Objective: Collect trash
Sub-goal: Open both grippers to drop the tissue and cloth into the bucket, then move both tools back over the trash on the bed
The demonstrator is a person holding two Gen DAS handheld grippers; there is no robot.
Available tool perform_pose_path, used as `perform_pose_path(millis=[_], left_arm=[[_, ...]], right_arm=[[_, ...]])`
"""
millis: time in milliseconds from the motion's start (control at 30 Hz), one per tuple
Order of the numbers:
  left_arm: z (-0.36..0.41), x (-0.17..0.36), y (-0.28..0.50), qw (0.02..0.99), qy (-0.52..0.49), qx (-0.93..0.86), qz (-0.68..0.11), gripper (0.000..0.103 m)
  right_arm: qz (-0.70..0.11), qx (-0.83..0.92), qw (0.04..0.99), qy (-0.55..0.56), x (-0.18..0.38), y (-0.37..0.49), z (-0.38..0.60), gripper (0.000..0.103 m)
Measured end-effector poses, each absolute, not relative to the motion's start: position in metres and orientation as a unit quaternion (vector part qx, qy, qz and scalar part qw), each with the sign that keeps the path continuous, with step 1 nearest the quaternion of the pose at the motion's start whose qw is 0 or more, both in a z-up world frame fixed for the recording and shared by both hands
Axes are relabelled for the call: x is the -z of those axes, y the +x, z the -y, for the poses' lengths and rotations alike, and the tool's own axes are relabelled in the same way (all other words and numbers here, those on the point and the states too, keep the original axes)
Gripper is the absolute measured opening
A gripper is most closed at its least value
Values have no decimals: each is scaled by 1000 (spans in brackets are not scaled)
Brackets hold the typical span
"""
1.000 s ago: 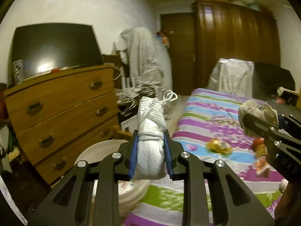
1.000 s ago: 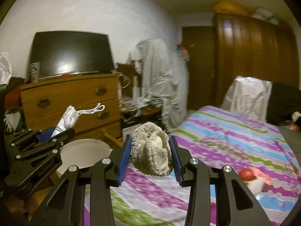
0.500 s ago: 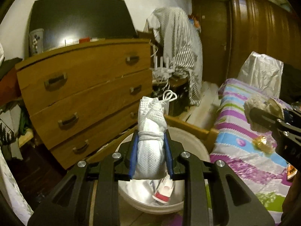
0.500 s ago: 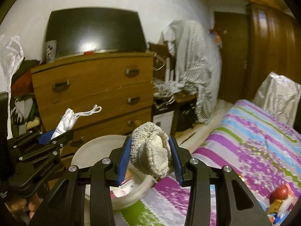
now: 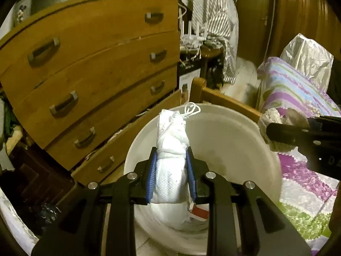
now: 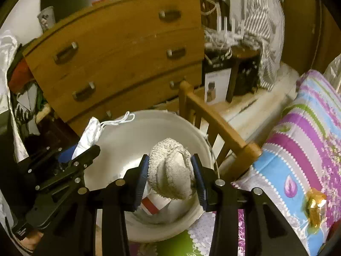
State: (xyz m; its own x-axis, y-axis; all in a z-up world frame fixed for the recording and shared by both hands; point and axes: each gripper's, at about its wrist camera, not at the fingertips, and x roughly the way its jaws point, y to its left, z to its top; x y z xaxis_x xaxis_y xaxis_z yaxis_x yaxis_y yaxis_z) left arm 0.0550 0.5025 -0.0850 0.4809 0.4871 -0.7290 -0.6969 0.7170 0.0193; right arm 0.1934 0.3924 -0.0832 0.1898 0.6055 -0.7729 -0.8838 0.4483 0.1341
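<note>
Left gripper (image 5: 170, 177): black frame with blue ribbed pads; its jaws are clamped on the white bundle (image 5: 171, 155), pressing both of its sides.
White bundle: soft, embossed paper-like material rolled into an upright tube, tied round the middle, with a looped white string (image 5: 191, 108) at its top; it stands out past the jaws, above the bucket's opening.
Right gripper (image 6: 171, 177): same black and blue build; its jaws are closed on the grey wad (image 6: 171, 169).
Grey wad: rounded lump of coarse, nubbly, towel-like fabric, folded on itself, filling the gap between the pads and bulging above them, over the bucket's near side.
Bucket (image 6: 132, 132): round, smooth, off-white plastic, directly below both grippers; paper scraps with a red patch (image 6: 149, 203) lie at its bottom.
Bed (image 6: 302, 140): striped quilt in purple, blue, green and white beside the bucket, with a crinkly amber wrapper (image 6: 315, 204) on it; its wooden frame (image 6: 213, 117) stands just beside the rim.
Dresser (image 5: 89, 68): brown wood, curved drawer fronts, metal handles, behind the bucket.
</note>
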Motion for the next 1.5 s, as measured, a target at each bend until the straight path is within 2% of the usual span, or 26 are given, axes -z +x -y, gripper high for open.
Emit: perform_pose_path(millis=[167,533,600,667,733,1200,1367,1500], left_arm=[[-512,94,58,842,-143,-352,-383,25],[-520,99,56,837,-145,-357,-387,25],[-520,99,58,838,-142,-358,-387,25],[-520,99,59,837,-140,-360,-389,32],[-519,99,58,836,-138,-364,-387,42],[-506,89,51,842,-130,-363,-378,42],[-489,76,47,850,-125,-358,-365,42],[-467,63,48,860,-116,-347,-355,42]], right_arm=[[-412,-495,744,-179,101,201,-402,42],[-411,-495,745,-175,101,206,-390,43],[-409,-496,747,-170,98,207,-387,48],[-408,-495,750,-163,96,209,-384,55],[-406,-494,753,-157,93,211,-381,56],[-374,-489,777,-129,60,203,-337,56],[-343,-481,798,-117,43,190,-309,68],[-323,-476,810,-116,33,179,-287,73]])
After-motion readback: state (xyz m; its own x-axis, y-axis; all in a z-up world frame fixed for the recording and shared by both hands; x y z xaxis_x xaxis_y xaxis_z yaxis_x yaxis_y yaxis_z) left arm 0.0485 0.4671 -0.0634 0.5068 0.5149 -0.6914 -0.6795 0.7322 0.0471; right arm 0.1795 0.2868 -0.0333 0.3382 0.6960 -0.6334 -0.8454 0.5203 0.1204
